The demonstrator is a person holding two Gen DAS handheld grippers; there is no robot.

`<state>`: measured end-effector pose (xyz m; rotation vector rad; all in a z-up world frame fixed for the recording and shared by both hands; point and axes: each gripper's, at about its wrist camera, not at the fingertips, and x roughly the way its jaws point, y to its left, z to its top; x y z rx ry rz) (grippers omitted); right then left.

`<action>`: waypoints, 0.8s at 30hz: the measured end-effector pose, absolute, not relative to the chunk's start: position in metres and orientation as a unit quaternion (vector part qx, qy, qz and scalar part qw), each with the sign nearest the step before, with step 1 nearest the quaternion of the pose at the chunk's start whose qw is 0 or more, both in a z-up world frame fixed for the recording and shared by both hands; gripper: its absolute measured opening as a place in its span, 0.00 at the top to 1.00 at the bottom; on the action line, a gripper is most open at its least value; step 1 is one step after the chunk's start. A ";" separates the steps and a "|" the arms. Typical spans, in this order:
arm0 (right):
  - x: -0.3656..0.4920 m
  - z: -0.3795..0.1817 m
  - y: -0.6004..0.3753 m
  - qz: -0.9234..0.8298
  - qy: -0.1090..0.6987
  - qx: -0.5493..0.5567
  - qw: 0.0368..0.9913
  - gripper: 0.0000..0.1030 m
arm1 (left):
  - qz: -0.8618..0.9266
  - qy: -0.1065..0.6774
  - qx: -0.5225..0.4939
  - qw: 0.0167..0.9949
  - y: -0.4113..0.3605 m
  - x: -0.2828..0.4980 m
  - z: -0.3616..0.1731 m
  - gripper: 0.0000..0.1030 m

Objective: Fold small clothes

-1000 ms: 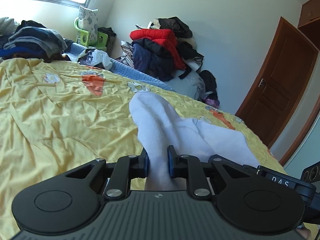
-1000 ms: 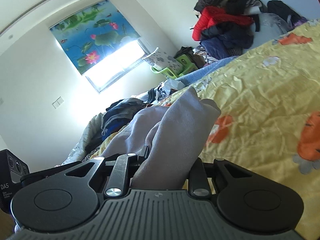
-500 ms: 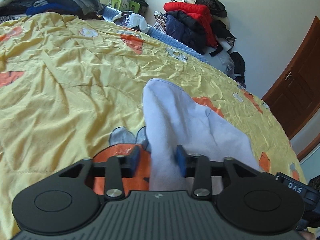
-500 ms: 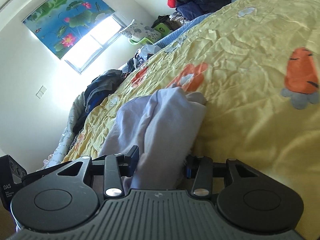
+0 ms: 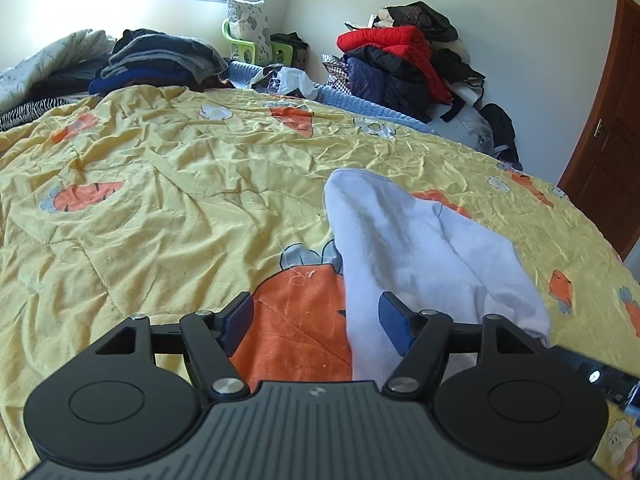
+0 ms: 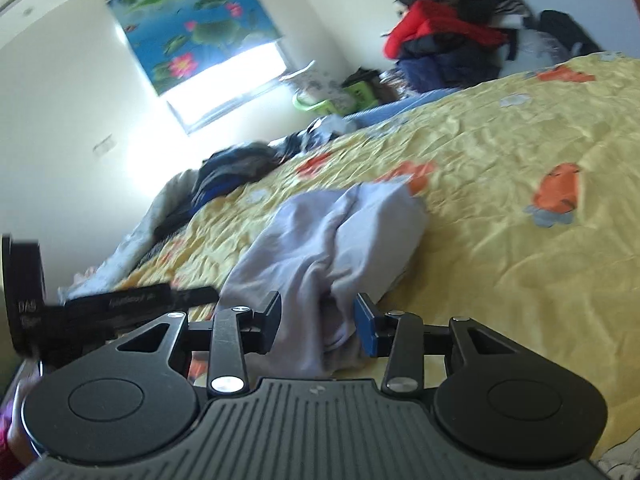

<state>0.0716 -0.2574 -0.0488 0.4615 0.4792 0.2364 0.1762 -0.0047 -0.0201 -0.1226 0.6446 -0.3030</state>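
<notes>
Left wrist view, nearest first: the left gripper [image 5: 316, 322] has its blue-padded fingers spread wide, with nothing clamped between them. The pale lavender garment [image 5: 416, 248] lies on the yellow bedspread [image 5: 168, 200]; its near end runs between the jaws close to the right-hand pad, though actual contact there cannot be made out. Beside the garment, toward the left pad, a large orange carrot print [image 5: 296, 320] shows on the bedspread. Beyond the garment the bedspread stretches away wrinkled, and past its far edge sit a stack of dark folded clothes [image 5: 160, 60], a green basket [image 5: 256, 50] and a heap of jackets with a red one on top [image 5: 400, 64]. To the garment's far right stands a brown door [image 5: 608, 128].

Right wrist view, somewhat blurred: the right gripper [image 6: 318, 322] is likewise parted, and the garment [image 6: 332, 240] lies bunched and folded over on the bedspread [image 6: 500, 208], its near end lying loose between the fingers. Beyond the garment are the dark clothes [image 6: 236, 168], the jacket heap [image 6: 448, 48] and a window with a lotus-print blind [image 6: 192, 24].
</notes>
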 end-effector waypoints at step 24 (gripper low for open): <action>0.091 -0.024 -0.231 0.069 0.220 0.097 0.968 0.78 | -0.162 0.277 0.013 0.947 -0.040 0.168 -0.010 0.20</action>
